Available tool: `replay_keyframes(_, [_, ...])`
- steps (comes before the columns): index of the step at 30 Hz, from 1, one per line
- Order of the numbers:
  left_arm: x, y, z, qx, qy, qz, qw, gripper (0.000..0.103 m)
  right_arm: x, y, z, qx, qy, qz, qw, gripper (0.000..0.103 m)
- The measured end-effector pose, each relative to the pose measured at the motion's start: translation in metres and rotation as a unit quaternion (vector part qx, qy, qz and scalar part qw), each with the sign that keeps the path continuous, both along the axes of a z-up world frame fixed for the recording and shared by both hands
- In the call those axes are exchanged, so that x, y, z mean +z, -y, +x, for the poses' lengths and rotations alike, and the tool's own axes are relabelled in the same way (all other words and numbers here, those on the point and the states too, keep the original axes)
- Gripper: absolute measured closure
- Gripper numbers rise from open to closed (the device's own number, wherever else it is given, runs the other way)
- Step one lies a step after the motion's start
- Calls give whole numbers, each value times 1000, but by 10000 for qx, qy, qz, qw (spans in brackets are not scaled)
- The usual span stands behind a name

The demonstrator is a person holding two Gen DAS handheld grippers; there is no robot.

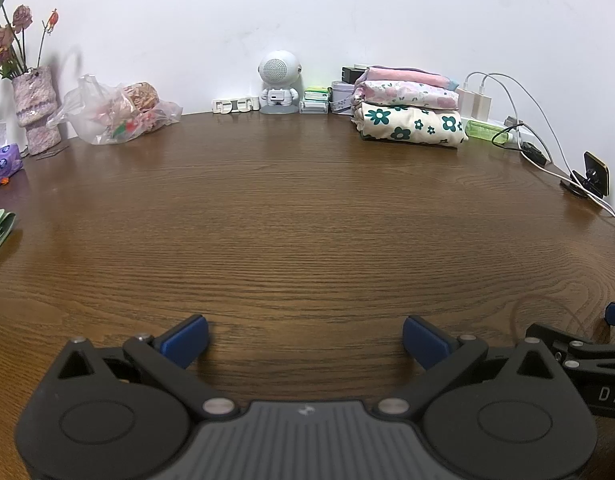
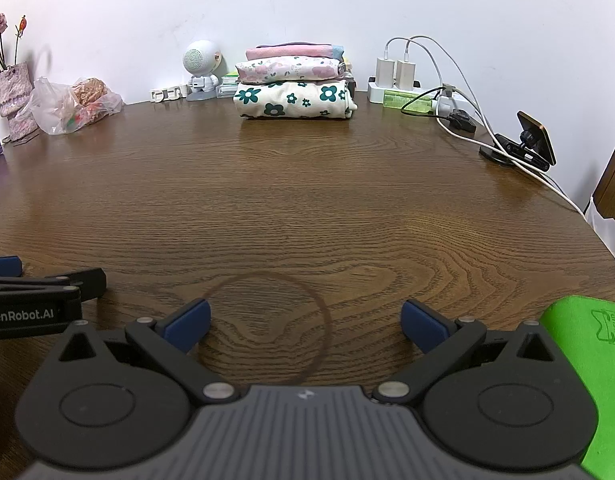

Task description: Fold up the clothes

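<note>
A stack of three folded clothes (image 1: 409, 110) (image 2: 293, 84) rests at the back of the brown wooden table (image 1: 299, 220) (image 2: 307, 200): cream cloth with green flowers at the bottom, pink floral in the middle, plain pink on top. My left gripper (image 1: 305, 340) hovers low over the table's near edge, wide open, with only bare wood between its blue pads. My right gripper (image 2: 305, 326) stands beside it, also wide open and empty. Each gripper shows at the edge of the other's view. Both are far from the stack.
Along the back wall stand a vase of dried flowers (image 1: 35, 108), a plastic bag (image 1: 119, 114), a white robot-shaped speaker (image 1: 278, 82), small boxes, and a power strip with chargers and cables (image 2: 411, 80). A phone stand (image 2: 523, 144) sits right. A green pad (image 2: 587, 360) lies near right.
</note>
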State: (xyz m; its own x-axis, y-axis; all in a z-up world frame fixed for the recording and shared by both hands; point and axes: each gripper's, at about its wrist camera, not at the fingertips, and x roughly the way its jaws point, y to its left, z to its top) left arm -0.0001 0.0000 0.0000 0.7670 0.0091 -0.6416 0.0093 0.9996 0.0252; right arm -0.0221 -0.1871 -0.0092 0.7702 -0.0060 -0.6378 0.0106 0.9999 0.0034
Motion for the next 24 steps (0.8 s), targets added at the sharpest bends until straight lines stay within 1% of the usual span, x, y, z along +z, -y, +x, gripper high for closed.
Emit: replay_keyframes(24, [0, 0, -1, -5, -12, -19, 10000, 0, 0, 0, 1, -27, -2, -2, 10000, 0])
